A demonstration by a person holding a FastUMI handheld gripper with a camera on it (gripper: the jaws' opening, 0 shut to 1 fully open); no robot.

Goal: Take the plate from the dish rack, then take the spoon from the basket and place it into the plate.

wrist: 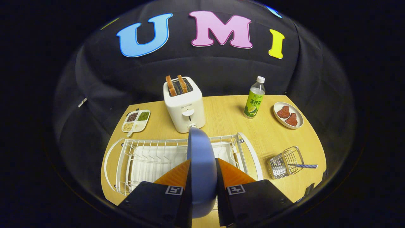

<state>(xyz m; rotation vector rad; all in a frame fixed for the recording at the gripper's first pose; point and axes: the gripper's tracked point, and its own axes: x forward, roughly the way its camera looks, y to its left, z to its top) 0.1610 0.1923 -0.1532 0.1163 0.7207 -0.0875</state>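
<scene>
Halfway at most: plate (199,158) clamped edge-on in hand-held gripper (203,172) over rack (152,158), spoon (303,165) untouched in basket (284,166).

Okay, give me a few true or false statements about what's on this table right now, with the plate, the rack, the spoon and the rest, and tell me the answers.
1. The gripper is shut on the blue plate, held on edge between its fingers. True.
2. The spoon already lies in the plate. False: it sits in the wire basket, handle sticking out.
3. The toaster holds two slices of bread. True.
4. The bottle lies on its side. False: it stands upright.
5. The basket sits inside the dish rack. False: it rests on the table beside the rack.
</scene>
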